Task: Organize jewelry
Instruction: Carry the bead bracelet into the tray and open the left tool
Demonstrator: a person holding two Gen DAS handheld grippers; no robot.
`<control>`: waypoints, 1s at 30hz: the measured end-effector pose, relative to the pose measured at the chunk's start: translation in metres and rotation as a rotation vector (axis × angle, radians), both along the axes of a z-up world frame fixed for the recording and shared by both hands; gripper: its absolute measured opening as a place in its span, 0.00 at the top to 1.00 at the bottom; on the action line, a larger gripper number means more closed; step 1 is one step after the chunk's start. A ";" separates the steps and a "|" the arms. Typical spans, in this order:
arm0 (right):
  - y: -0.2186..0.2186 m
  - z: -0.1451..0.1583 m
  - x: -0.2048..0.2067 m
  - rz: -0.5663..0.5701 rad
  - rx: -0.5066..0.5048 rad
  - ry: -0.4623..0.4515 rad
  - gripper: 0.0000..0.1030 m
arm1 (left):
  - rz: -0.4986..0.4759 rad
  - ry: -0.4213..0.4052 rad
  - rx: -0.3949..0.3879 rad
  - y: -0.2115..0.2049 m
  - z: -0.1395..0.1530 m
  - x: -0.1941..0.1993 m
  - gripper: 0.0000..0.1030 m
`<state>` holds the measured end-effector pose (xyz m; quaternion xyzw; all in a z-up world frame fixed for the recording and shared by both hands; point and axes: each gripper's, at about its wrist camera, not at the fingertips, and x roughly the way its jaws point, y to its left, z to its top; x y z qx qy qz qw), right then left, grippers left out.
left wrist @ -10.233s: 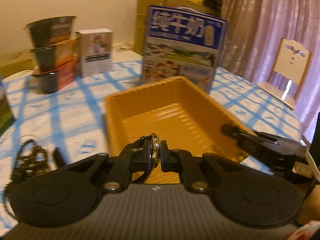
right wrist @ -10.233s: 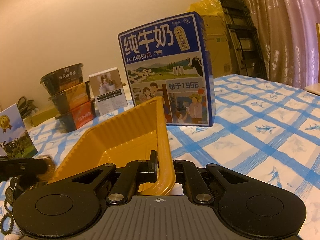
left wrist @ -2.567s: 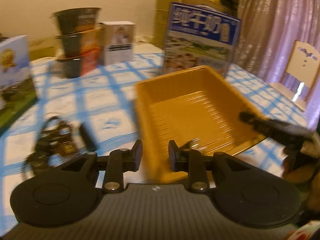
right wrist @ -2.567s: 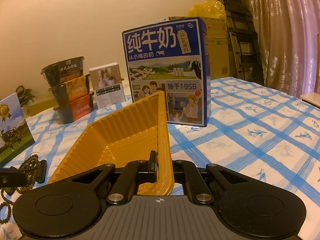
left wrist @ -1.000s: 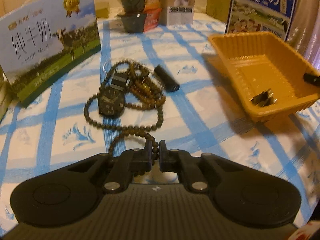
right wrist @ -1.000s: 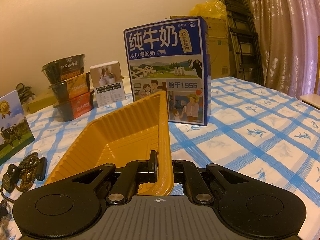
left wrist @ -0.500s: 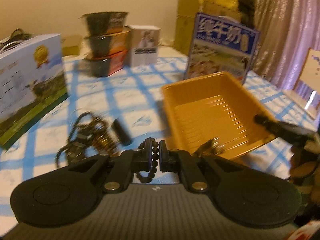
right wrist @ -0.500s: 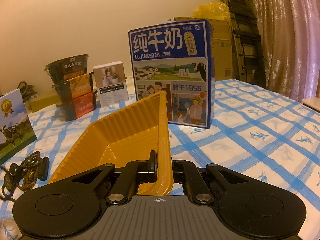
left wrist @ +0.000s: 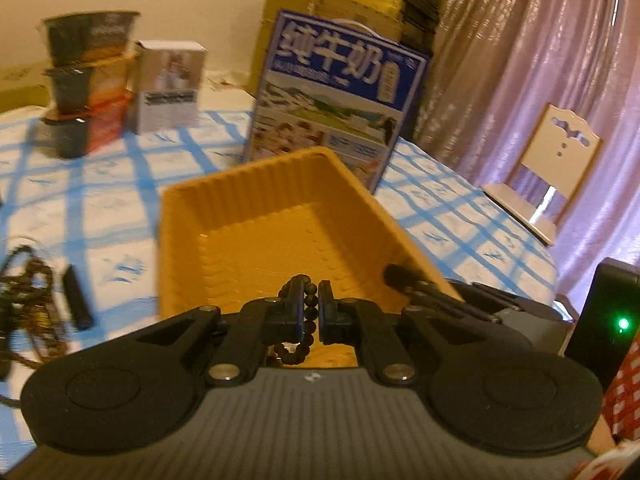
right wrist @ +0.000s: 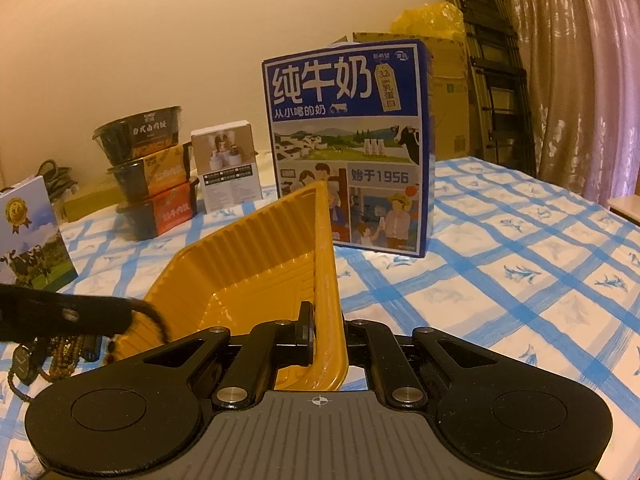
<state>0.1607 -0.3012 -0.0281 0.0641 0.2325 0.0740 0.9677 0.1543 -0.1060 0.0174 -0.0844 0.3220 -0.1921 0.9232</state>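
The left claw [left wrist: 309,304] is carrying a dark bead bracelet [left wrist: 308,310] clamped between its pads, just short of the orange tray [left wrist: 180,216] whose rim the right claw [right wrist: 328,332] is gripping, so release over the tray seemingly comes next.

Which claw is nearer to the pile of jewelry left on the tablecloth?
Left. The left claw, shut on a bead bracelet, is above the yellow tray's near end, just beside the pile. The right claw grips the tray's far rim.

checked table [right wrist: 520,248], milk carton [right wrist: 348,144], perhaps beads [left wrist: 28,300]
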 end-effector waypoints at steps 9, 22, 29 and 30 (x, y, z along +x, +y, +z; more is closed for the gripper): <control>-0.004 -0.002 0.001 -0.005 0.013 0.007 0.94 | -0.013 0.054 -0.002 -0.015 -0.022 0.014 0.94; -0.006 -0.003 0.000 -0.007 0.013 0.010 0.94 | 0.104 -0.013 -0.020 0.025 0.000 -0.007 0.69; -0.005 -0.003 0.000 -0.007 0.011 0.009 0.94 | 0.209 -0.015 0.058 0.066 0.000 -0.026 0.67; -0.005 -0.003 0.000 -0.007 0.013 0.010 0.94 | 0.226 -0.012 0.067 0.072 -0.002 -0.029 0.67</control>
